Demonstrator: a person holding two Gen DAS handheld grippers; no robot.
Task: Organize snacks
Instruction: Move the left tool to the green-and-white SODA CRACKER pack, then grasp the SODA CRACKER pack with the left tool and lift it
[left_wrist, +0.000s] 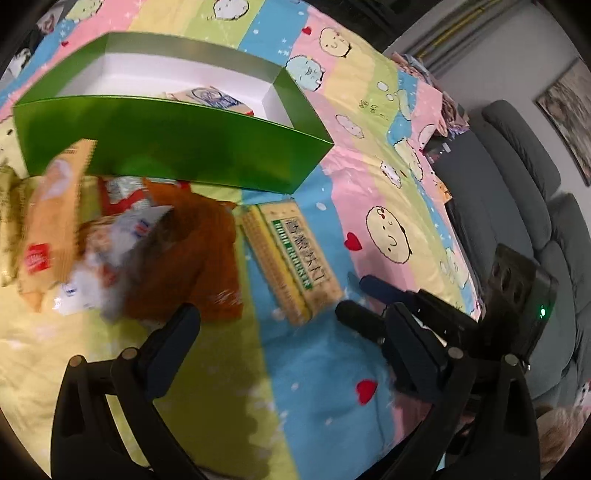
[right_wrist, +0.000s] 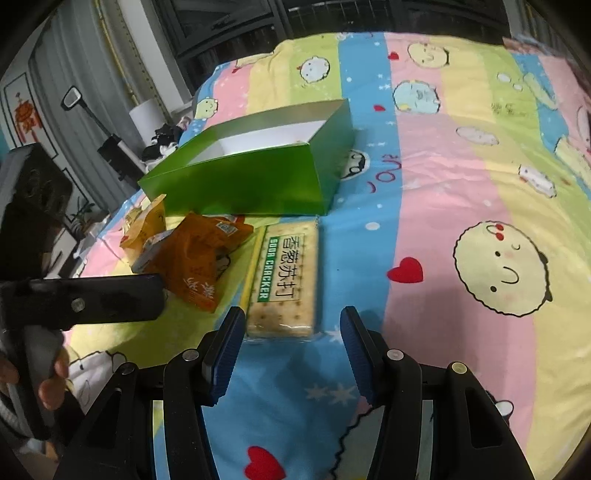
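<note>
The right gripper (right_wrist: 291, 354) is open, just before the cracker pack (right_wrist: 284, 280). The left gripper (left_wrist: 291, 350) is wide, holding nothing. The green box (right_wrist: 251, 184) sits behind.

A bed fills the middle of the room, spread with a striped sheet (right_wrist: 461, 155) in pink, yellow, green and blue, printed with cartoon faces and red hearts. Beside it stands a grey padded sofa (left_wrist: 517, 192), and above that a framed picture (left_wrist: 569, 110) hangs on a pale wall. Beyond the bed's far end is a dark window (right_wrist: 229, 22), with a red ornament (right_wrist: 26, 118) on the wall nearby.
</note>
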